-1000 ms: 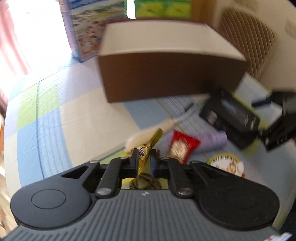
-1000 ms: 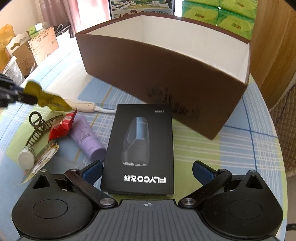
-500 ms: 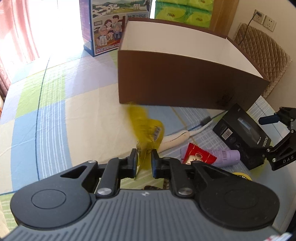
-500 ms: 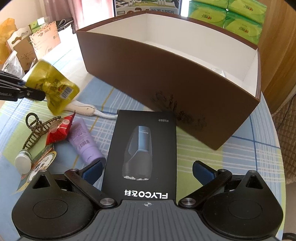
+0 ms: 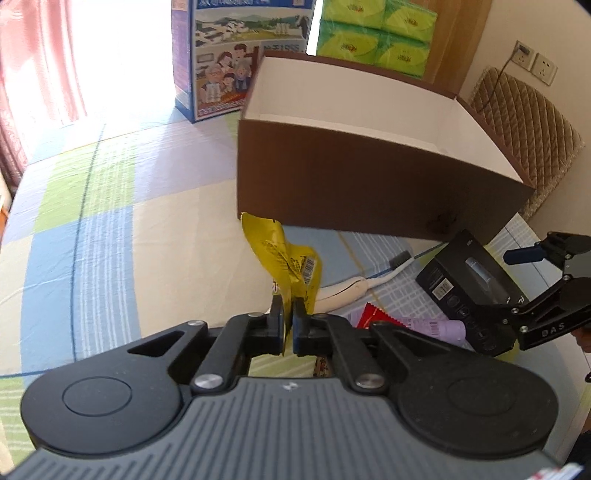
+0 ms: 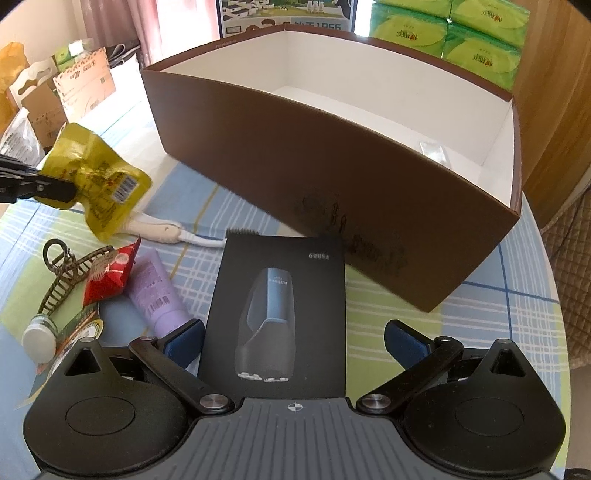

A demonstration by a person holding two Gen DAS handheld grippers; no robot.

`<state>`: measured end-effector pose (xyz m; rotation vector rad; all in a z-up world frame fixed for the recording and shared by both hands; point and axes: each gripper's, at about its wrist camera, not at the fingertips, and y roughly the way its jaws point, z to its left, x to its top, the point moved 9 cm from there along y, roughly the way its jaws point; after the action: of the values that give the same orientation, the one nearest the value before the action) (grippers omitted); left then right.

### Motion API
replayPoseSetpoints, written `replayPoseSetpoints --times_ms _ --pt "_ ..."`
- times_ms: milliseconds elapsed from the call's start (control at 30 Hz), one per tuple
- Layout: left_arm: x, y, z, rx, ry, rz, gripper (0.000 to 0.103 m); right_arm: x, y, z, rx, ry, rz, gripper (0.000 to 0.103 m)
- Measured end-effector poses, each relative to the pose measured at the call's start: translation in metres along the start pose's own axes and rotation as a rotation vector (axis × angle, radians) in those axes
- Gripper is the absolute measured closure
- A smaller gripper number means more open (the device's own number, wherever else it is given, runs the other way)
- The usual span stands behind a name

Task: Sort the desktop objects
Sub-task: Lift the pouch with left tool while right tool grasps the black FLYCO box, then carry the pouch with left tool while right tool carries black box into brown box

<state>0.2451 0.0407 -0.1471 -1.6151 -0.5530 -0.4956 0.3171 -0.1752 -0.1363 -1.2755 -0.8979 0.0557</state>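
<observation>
Pinching a crumpled yellow snack packet [image 5: 286, 258] by its lower edge, the left gripper [image 5: 287, 321] holds the packet lifted clear of the table [image 5: 110, 229], short of the near wall of a brown cardboard box [image 5: 369, 184]. Its two fingers are pressed together on the foil, and the packet's barcode faces up in both views. From the right wrist view the same packet [image 6: 96, 184] hangs at the left, off the checked tablecloth, with the left gripper's dark fingers [image 6: 40, 186] clamped on it.

Spread wide, the right gripper [image 6: 293, 341] hovers low over a black shaver box [image 6: 284, 314] that lies flat on the cloth, one blue-padded finger on each side of the carton and neither seen touching it. The brown box [image 6: 332, 177] stands just beyond the carton, open at the top with a white lining; a small clear wrapper [image 6: 434, 151] lies on its floor near the right wall.

Left of the carton, a purple tube [image 6: 157, 299], a red sachet [image 6: 109, 275], a brown hair claw [image 6: 70, 273] and a small white-capped jar [image 6: 38, 338] sit close together. A cream-handled toothbrush [image 6: 173, 232] lies between them and the brown box. Green tissue packs [image 6: 461, 33] are stacked behind the brown box.
</observation>
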Motion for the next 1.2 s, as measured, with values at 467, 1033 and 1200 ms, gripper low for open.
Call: replayPoseSetpoints --times_ms 467,1033,1200 --pt "0.005 -0.05 0.0 0.026 -0.065 -0.083 0.102 0.002 0.01 0.011 -0.003 -0.024 0.026 0.025" --pt "0.015 -0.074 -0.03 -0.008 -0.023 -0.137 0.102 0.004 -0.037 0.01 -0.023 -0.035 -0.006 0.027" --pt "0.029 -0.083 -0.042 -0.03 0.003 -0.17 0.102 0.012 -0.065 0.011 0.007 -0.034 -0.044 0.027"
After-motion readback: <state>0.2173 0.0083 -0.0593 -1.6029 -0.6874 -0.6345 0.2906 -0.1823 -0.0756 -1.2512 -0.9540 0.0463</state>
